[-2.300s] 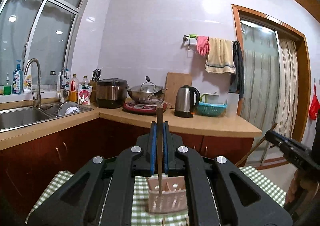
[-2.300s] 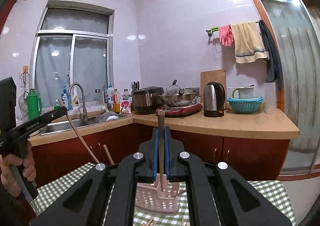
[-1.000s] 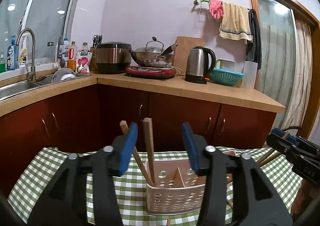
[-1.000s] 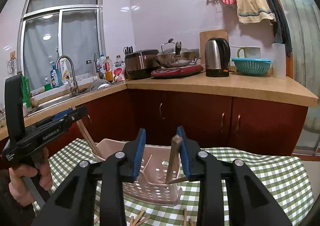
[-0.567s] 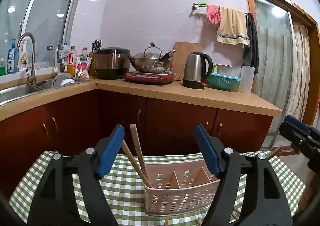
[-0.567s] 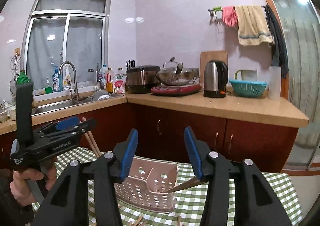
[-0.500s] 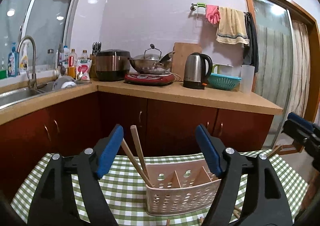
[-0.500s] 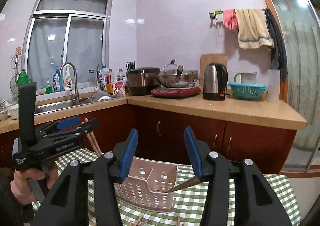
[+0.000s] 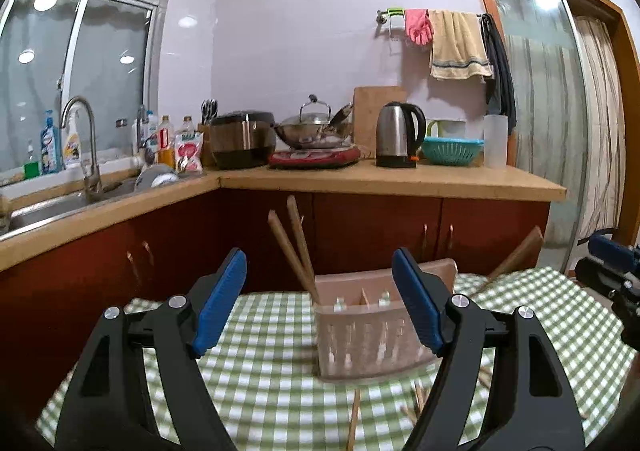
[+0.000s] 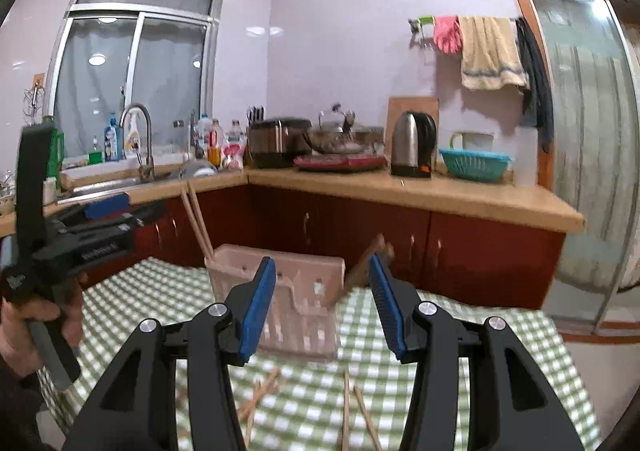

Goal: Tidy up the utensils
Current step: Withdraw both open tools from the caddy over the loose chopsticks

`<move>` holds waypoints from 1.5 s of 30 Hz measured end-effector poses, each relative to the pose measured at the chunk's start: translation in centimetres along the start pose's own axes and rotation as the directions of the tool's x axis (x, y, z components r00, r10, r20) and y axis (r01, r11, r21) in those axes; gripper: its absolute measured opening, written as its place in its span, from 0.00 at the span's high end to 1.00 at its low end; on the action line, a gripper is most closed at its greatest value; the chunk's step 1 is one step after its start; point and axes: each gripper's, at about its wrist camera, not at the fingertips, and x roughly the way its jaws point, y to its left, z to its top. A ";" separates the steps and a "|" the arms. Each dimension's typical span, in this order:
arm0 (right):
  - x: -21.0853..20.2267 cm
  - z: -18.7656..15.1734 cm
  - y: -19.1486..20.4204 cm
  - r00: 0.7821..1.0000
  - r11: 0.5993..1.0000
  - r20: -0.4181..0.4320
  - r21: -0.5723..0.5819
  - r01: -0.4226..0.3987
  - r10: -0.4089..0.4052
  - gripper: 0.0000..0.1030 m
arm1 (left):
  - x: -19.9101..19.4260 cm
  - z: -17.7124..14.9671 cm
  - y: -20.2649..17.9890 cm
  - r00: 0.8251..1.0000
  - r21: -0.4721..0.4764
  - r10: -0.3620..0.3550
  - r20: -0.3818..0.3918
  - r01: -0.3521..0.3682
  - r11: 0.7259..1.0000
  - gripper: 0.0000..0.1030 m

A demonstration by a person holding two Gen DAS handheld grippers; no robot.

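A pink perforated utensil holder (image 9: 362, 327) stands on the green checked tablecloth (image 9: 260, 363); it also shows in the right wrist view (image 10: 280, 291). Two wooden chopsticks (image 9: 292, 243) lean out of its left compartment, and one chopstick (image 9: 516, 255) leans out of its right end. My left gripper (image 9: 320, 303) is open and empty, just in front of the holder. My right gripper (image 10: 322, 301) is open and empty, in front of the holder's right half. Several loose chopsticks (image 10: 352, 407) lie on the cloth in front of the holder.
The left gripper (image 10: 80, 235) and the hand holding it show at the left of the right wrist view. The right gripper (image 9: 612, 263) shows at the right edge of the left wrist view. A kitchen counter (image 9: 380, 181) with kettle, wok and sink runs behind the table.
Both grippers were shut on chopsticks held upright over the holder; they opened and left the chopsticks in it. Both have since drawn back a little and stay open.
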 end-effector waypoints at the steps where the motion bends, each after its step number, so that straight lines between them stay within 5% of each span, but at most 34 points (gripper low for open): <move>1: -0.4 -0.9 -0.2 1.000 1.000 -0.012 0.010 0.003 -0.003 0.53 | -0.5 -0.6 0.0 1.000 -0.005 0.004 -0.011 -0.004 1.000 0.29; 16: -4.2 -12.0 -2.1 0.976 0.999 -0.219 0.043 0.022 -0.012 0.62 | -6.1 -10.8 -1.8 0.979 -0.035 0.028 -0.204 -0.036 0.999 0.29; 30: -6.0 -14.8 -2.6 0.975 0.997 -0.223 0.076 0.022 -0.004 0.64 | -7.1 -17.0 -6.1 0.948 -0.025 -0.027 -0.318 0.020 0.999 0.37; 45: -6.1 -15.5 -3.7 0.974 0.992 -0.227 0.123 0.023 0.006 0.66 | -6.6 -20.2 -8.7 0.919 0.024 -0.051 -0.391 0.065 0.998 0.50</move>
